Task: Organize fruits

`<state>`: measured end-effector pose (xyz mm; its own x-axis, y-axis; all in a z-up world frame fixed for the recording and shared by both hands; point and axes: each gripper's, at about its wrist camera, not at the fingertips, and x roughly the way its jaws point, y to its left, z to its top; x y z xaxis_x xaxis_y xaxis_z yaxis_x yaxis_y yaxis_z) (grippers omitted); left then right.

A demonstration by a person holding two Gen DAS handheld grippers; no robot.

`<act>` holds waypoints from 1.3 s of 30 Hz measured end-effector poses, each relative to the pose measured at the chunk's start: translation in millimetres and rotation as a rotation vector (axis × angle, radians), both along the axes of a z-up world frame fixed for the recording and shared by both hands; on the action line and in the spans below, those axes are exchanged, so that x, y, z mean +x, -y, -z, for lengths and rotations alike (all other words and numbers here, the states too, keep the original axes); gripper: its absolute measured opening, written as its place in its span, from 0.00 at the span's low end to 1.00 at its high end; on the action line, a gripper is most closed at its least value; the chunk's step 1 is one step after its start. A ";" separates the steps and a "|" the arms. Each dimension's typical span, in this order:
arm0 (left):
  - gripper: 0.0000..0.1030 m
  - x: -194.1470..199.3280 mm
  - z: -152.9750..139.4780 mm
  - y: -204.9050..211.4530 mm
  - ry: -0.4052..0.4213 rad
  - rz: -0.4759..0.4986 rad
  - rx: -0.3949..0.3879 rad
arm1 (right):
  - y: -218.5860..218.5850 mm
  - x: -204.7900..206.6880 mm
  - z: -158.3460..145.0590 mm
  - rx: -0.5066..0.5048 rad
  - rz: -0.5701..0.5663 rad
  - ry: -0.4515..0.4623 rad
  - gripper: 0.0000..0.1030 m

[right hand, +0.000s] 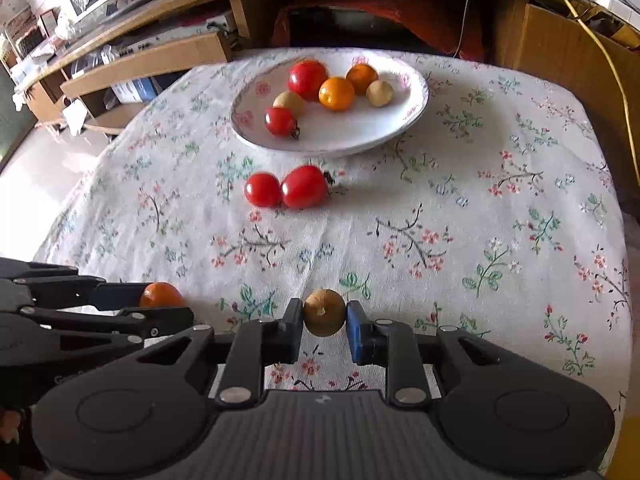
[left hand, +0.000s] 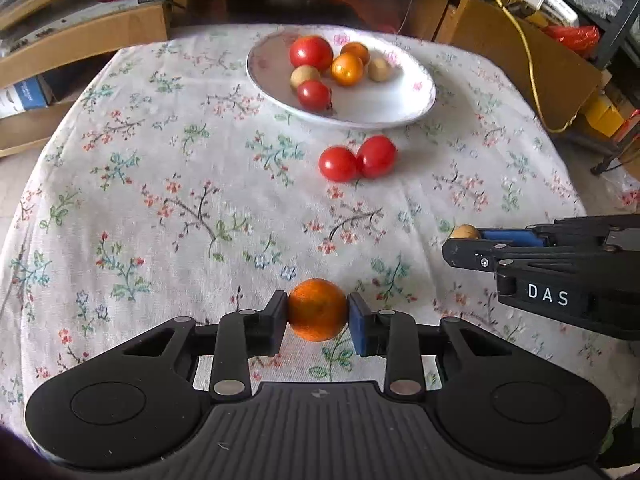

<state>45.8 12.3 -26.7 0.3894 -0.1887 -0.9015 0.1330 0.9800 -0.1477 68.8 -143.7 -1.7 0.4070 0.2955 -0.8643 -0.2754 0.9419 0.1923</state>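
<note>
My left gripper [left hand: 318,312] is shut on a small orange [left hand: 317,309], both pads pressing its sides just above the flowered tablecloth. The right gripper [right hand: 324,316] is shut on a small tan round fruit [right hand: 324,313]. Each gripper shows at the edge of the other's view: the right gripper [left hand: 460,240] with the tan fruit [left hand: 464,232], the left gripper [right hand: 160,300] with the orange [right hand: 161,295]. A white plate [left hand: 384,104] at the far side holds two red tomatoes, two oranges and two tan fruits. Two red tomatoes [left hand: 356,159] lie touching on the cloth in front of the plate [right hand: 340,136].
The table's cloth [right hand: 460,208] drops off at rounded edges on all sides. Wooden shelves and cardboard boxes [left hand: 80,40] stand behind and to the left. A yellow cable [left hand: 528,64] hangs at the back right beside more boxes.
</note>
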 end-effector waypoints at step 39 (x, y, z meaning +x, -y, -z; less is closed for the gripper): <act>0.37 73.6 -34.2 16.2 0.107 -0.005 -0.039 | 4.3 53.0 -27.1 0.097 0.065 0.056 0.23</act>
<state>119.4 -3.9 7.4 0.4838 -0.2208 -0.8468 0.1447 0.9745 -0.1715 121.8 -147.9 25.3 0.4751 0.3480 -0.8082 -0.2276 0.9358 0.2692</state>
